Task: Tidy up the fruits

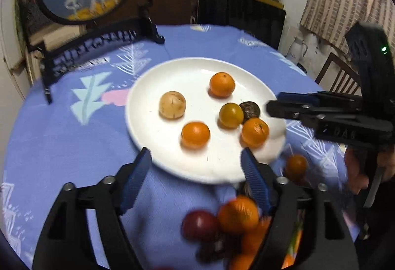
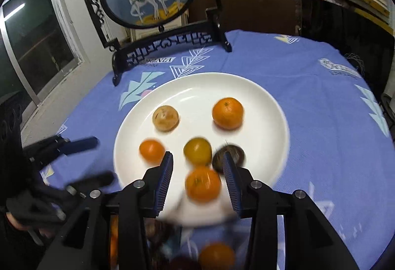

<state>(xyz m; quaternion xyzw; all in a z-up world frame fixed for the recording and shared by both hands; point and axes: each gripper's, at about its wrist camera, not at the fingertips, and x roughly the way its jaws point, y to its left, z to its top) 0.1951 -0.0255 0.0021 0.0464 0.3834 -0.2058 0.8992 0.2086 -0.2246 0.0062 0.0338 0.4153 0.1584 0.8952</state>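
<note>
Both tools stand spread and empty: the left tool (image 1: 195, 159) hangs over the near rim of the white plate (image 1: 148, 87), and the right tool (image 2: 197, 163) brackets a tangerine (image 2: 203, 183) just ahead without touching it. Unplaced fruit (image 1: 237, 215) lies behind the left tool on the table (image 1: 74, 146), nearer that hand. Round, it shows no long axis.

Left tool (image 1: 195, 163) wide apart and empty, right tool (image 2: 197, 168) narrower, both angled downward.
</note>
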